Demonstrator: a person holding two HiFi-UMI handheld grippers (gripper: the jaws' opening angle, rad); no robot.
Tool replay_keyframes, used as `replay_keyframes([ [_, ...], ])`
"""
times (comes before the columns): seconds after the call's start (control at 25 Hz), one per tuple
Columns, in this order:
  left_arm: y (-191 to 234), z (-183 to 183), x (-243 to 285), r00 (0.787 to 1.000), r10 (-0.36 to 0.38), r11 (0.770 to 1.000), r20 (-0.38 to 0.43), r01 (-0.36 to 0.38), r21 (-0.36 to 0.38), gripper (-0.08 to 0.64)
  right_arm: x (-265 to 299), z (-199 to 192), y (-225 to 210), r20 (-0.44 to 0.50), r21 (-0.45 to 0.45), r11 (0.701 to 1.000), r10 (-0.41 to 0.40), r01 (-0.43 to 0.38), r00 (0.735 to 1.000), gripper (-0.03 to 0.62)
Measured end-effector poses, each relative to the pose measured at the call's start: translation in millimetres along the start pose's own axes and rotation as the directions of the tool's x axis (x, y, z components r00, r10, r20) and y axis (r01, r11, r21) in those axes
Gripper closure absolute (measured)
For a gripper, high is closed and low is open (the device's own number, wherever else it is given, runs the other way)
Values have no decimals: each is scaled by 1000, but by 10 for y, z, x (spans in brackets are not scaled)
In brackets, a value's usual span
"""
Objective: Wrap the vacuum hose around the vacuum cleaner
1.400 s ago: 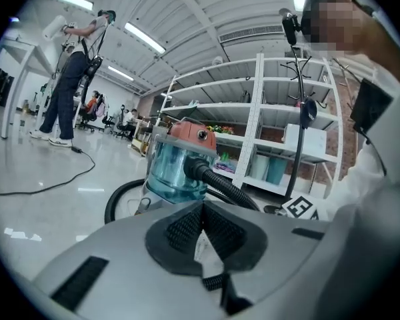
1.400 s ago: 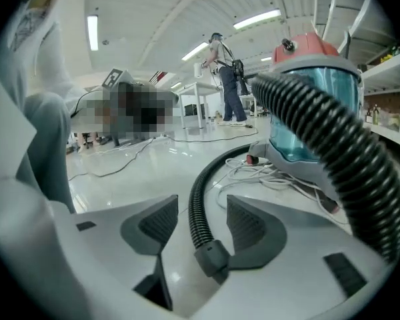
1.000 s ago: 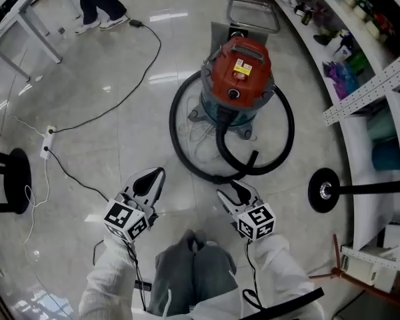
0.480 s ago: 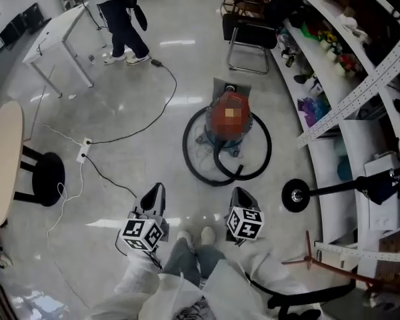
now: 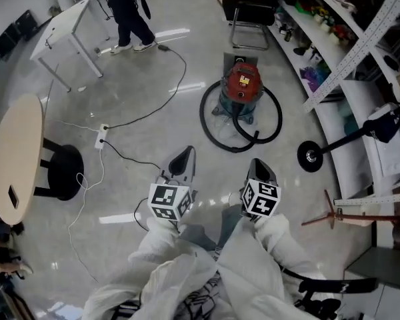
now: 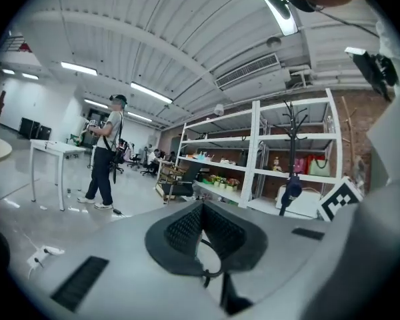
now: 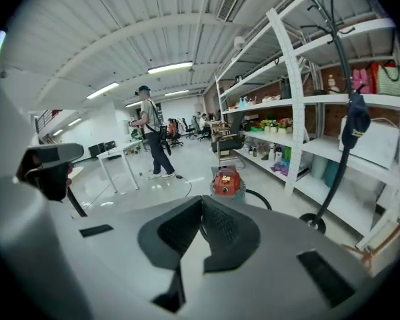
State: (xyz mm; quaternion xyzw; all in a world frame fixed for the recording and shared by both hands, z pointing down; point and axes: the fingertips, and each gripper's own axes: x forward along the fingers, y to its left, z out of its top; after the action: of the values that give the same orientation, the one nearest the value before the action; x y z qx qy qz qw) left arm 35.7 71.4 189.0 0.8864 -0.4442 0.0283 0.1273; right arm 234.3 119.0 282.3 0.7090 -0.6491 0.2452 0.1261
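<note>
The vacuum cleaner (image 5: pixel 243 85), with a red top on a grey-blue drum, stands on the glossy floor ahead; it also shows small in the right gripper view (image 7: pixel 227 181). Its black hose (image 5: pixel 217 135) lies in loose loops on the floor around the drum. My left gripper (image 5: pixel 186 155) and right gripper (image 5: pixel 259 165) are held near my body, well short of the vacuum, both pointing toward it. Each is shut with nothing between the pads, as the left gripper (image 6: pixel 201 207) and right gripper (image 7: pixel 201 203) views show.
A power strip with a black cable (image 5: pixel 101 137) lies at left. A round table (image 5: pixel 20 152) and black stool (image 5: pixel 63 172) stand further left. A person (image 5: pixel 130 12) stands by a white table (image 5: pixel 63 25). Shelves (image 5: pixel 333 32), a chair (image 5: pixel 250 12) and a stand base (image 5: pixel 311 157) line the right.
The head view has pulled back and up, so the vacuum looks smaller and farther away. Both grippers have come away from the hose toward my body.
</note>
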Motion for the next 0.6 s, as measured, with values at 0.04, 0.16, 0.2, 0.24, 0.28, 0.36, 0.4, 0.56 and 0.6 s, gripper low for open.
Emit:
replay_keyframes([
  [0.04, 76, -25, -192, 1000, -21, 1000, -9, 21, -8, 558, -128, -108, 133, 8, 27, 999, -24, 24, 1000, 578],
  [0.16, 255, -18, -780, 996, -72, 997, -45, 71, -6, 558, -554, -416, 546, 7, 143, 987, -74, 73, 997, 578],
  [0.2, 280, -10, -982, 995, -87, 996, -53, 86, -8, 558, -719, -506, 688, 5, 162, 984, -77, 75, 997, 578],
  [0.24, 296, 2, -1167, 993, -101, 995, -58, 101, -9, 558, -875, -569, 829, 10, 166, 983, -77, 74, 997, 578],
  [0.28, 305, 21, -1327, 992, -113, 994, -61, 112, -6, 558, -1016, -604, 960, 22, 159, 985, -77, 73, 997, 578],
  [0.36, 271, 64, -1581, 990, -127, 992, -54, 127, 6, 558, -1262, -622, 1159, 55, 149, 986, -81, 72, 995, 578],
  [0.4, 219, 72, -1690, 990, -133, 991, -47, 134, 8, 558, -1376, -628, 1228, 71, 153, 986, -81, 70, 994, 578],
  [0.56, -36, -10, -2007, 989, -142, 990, -42, 143, 13, 558, -1721, -666, 1410, 126, 141, 989, -68, 50, 990, 578],
  [0.6, -92, -47, -2070, 990, -134, 991, -52, 135, 11, 558, -1802, -690, 1432, 131, 132, 990, -69, 52, 989, 578],
])
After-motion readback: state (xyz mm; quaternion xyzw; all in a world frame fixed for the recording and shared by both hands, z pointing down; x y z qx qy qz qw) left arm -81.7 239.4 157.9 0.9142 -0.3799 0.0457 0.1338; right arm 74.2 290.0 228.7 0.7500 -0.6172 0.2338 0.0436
